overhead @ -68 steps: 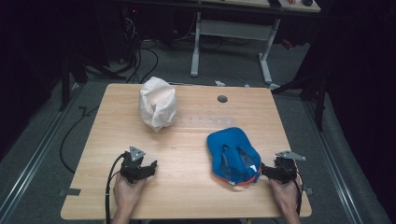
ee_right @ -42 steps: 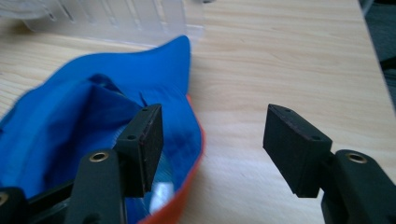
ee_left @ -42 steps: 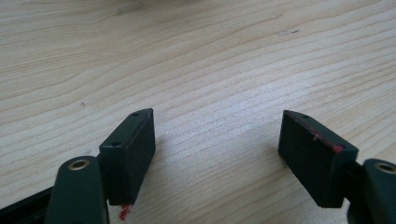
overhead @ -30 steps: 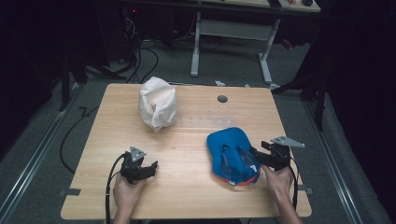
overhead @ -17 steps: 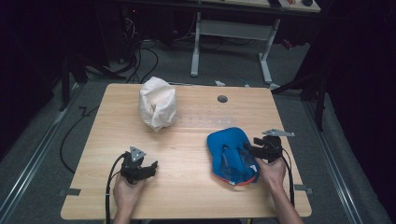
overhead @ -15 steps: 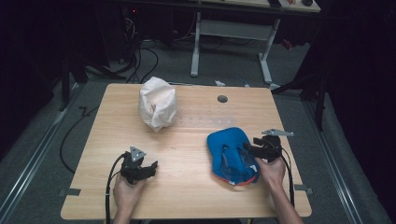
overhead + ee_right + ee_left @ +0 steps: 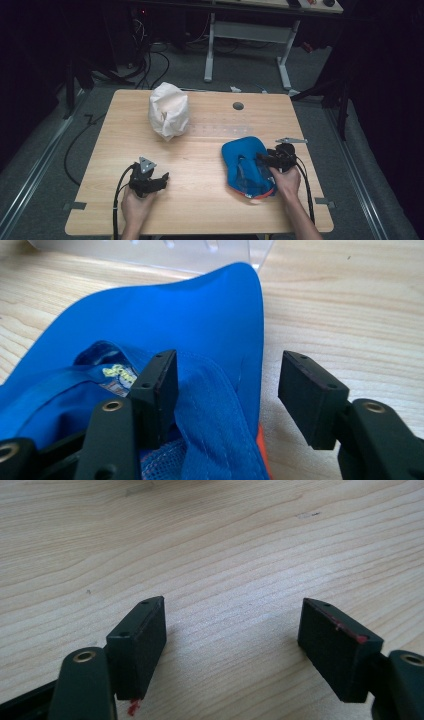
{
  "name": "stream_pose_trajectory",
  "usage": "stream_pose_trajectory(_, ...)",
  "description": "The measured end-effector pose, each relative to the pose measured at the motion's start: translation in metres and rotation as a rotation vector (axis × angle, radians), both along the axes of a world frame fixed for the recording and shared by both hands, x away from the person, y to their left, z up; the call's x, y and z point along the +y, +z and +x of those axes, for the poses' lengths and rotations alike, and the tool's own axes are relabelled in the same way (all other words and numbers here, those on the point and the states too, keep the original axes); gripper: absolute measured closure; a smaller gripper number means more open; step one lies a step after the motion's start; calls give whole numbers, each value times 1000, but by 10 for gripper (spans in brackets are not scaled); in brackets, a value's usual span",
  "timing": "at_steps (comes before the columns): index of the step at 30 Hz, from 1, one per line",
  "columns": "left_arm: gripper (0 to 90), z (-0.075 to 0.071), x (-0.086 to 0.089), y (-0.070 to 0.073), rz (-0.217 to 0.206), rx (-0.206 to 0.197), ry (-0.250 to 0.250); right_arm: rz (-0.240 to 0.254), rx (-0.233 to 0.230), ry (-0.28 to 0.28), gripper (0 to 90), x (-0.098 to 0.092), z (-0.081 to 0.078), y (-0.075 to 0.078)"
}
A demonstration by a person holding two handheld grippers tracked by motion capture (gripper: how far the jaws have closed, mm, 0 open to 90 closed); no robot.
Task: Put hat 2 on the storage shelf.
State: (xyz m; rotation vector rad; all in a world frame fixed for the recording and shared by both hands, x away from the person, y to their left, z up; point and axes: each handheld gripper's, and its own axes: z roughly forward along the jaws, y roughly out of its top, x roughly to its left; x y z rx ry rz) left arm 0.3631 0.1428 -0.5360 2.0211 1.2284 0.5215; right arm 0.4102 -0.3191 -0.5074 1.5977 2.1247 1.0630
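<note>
At the left of the bench [image 7: 115, 200] our left gripper [image 7: 159, 181] rests low over bare wood, its jaws spread apart with nothing between them; the left gripper view shows only wood grain in the gap.

Farther back, left of the middle, a white crumpled bag [image 7: 169, 110] stands by itself, well apart from both hands. Just to its right a clear plastic strip [image 7: 220, 130] lies flat on the wood.

On the right half lies the blue cap [image 7: 246, 165], upside down as far as we can tell, with its inner lining, a small label [image 7: 119, 373] and some mesh turned up toward us, and an orange edge at its near end. Our right gripper [image 7: 262, 158] is at the cap's right rim. Its jaws have just been closing, yet they are not pressing: in the right gripper view one jaw sits over the inside of the cap and the other stands outside above the wood, so the fabric edge lies between them, ungripped.

We judge the cap light and soft. It will fold and sag when lifted, and thin cloth can slip out of a shallow pinch. The stitched rim is the firmer place, so we should take it deep between the pads, close fully, and lift slowly so the rest trails without dragging.
</note>
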Motion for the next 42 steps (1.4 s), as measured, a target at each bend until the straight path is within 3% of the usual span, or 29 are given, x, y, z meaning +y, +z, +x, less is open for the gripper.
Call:
stream_pose_trajectory(4, 278, 0, 0, 0, 0, 0, 0, 3, 11, 9, 468, 0, 3, -6)
stream_pose_trajectory(10, 278, 0, 0, 0, 0, 0, 0, 10, 34, 29, 638, -2, 3, -15)
stream_pose_trajectory(21, 278, 0, 0, 0, 1, -2, 3, 60, 10, 88, 831, -4, -2, -17)
stream_pose_trajectory(30, 277, 0, -1, 0, 1, -2, 3, 95, -1, 106, 851, -3, -7, -11)
stream_pose_trajectory(42, 252, 0, 0, 0, -1, 3, -12, 162, -11, 114, 859, -8, -15, 14)
